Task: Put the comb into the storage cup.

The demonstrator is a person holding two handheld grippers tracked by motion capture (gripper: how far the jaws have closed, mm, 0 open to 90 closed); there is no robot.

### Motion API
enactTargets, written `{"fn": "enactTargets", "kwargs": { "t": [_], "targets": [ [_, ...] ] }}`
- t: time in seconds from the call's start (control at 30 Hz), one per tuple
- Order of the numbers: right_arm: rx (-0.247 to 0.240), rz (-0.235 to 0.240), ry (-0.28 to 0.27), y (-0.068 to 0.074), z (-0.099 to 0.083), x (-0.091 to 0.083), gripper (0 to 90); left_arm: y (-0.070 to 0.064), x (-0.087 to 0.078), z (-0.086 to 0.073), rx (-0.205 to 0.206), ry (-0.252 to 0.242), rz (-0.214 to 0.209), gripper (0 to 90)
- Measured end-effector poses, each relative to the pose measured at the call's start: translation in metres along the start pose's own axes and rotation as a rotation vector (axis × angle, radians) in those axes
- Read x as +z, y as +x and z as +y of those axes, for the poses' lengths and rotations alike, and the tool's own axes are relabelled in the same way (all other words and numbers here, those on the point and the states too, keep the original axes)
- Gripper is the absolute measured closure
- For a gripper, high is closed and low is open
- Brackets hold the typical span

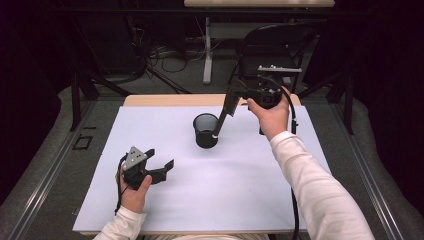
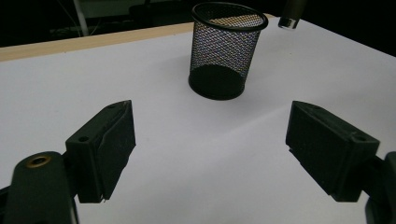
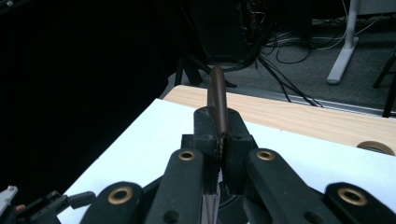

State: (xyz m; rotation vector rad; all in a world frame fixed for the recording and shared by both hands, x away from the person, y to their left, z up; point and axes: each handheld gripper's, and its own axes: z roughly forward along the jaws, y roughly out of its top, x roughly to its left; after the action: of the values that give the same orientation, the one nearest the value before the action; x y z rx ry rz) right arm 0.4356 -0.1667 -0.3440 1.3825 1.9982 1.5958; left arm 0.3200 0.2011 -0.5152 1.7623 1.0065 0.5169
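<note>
While your right gripper (image 1: 231, 102) clamps a dark pen (image 1: 220, 123) over the mesh cup (image 1: 205, 130), its tip at the cup's 3 o'clock rim, your left gripper (image 1: 159, 163) rests at 7 o'clock from the cup on the white table (image 1: 210, 190), jaws wide.

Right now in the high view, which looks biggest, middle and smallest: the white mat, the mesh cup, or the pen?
1. White mat: by far the largest.
2. Mesh cup.
3. Pen, held by the right hand-held gripper: longer than the cup is tall, but far thinner, so it covers least.
</note>
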Motion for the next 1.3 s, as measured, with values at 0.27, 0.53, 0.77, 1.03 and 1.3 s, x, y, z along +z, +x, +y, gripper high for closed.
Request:
{"fn": "enactTargets", "kwargs": {
  "t": [0.27, 0.53, 0.77, 1.03, 1.3],
  "targets": [
    [-0.003, -0.027, 0.017, -0.001, 0.005, 0.013, 87.3, 0.0, 0.001, 0.0, 0.0, 0.001, -0.003, 16.1],
    [0.009, -0.035, 0.015, 0.001, 0.01, 0.021, 87.3, -0.001, 0.001, 0.0, 0.004, 0.002, 0.001, 16.1],
    [0.028, -0.041, 0.006, 0.002, 0.016, 0.03, 87.3, 0.0, 0.001, -0.001, 0.004, 0.004, -0.002, 16.1],
    [0.043, -0.062, 0.011, -0.002, 0.015, 0.04, 87.3, 0.0, 0.001, -0.001, 0.004, 0.006, 0.001, 16.1],
    [0.05, -0.076, 0.022, -0.001, 0.022, 0.042, 87.3, 0.0, 0.002, -0.001, 0.003, 0.011, 0.002, 16.1]
  ]
}}
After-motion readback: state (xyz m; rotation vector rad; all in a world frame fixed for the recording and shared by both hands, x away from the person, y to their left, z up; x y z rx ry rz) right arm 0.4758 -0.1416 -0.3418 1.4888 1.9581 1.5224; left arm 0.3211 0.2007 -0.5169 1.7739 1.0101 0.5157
